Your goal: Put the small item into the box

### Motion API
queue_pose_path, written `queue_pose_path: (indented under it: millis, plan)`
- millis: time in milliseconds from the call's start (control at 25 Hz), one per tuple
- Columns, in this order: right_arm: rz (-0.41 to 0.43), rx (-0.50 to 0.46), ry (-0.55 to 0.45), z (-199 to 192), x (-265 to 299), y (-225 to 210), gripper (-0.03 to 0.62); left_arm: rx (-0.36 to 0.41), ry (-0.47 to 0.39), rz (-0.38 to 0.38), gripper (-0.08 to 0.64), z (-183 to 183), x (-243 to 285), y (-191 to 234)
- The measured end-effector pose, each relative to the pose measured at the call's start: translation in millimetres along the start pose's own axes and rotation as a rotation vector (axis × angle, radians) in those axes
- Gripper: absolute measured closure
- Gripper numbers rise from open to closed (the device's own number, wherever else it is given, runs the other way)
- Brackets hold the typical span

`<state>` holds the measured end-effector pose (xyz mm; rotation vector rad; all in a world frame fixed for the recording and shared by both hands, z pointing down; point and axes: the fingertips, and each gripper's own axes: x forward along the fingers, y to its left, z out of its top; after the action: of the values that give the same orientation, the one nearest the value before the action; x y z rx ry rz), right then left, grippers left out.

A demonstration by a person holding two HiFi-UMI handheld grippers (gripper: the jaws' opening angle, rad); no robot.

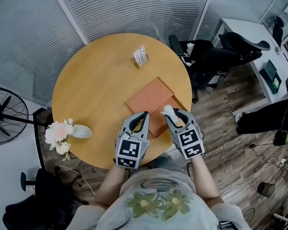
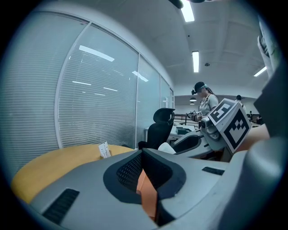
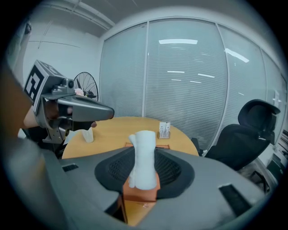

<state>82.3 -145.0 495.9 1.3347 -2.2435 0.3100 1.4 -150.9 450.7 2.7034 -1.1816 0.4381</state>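
An orange box (image 1: 152, 99) lies flat and unfolded on the round wooden table (image 1: 94, 85), near its front right edge. My right gripper (image 1: 173, 115) hovers over the box's near part, shut on a small white item (image 1: 169, 110) that stands upright between its pads. In the right gripper view the white item (image 3: 145, 146) rises above the orange box (image 3: 140, 192). My left gripper (image 1: 143, 116) is at the box's near left edge. In the left gripper view a thin orange edge of the box (image 2: 147, 194) sits pinched in the narrow slit of the left gripper (image 2: 143, 158).
A small card holder (image 1: 140, 56) stands at the far side of the table. A white vase with pale flowers (image 1: 61, 133) lies at the left edge. A floor fan (image 1: 3, 115) is on the left, black office chairs (image 1: 211, 50) on the right. A person (image 2: 204, 101) stands far off.
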Motion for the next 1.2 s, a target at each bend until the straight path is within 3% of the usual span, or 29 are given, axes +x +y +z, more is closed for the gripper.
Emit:
queue_pose_path:
  millis: [1200]
  plan:
    - [0.086,-0.053,0.177,-59.3,54.1,-4.0,0.448,-0.044,0.048,0.035,0.560,-16.2,15.4,19.6]
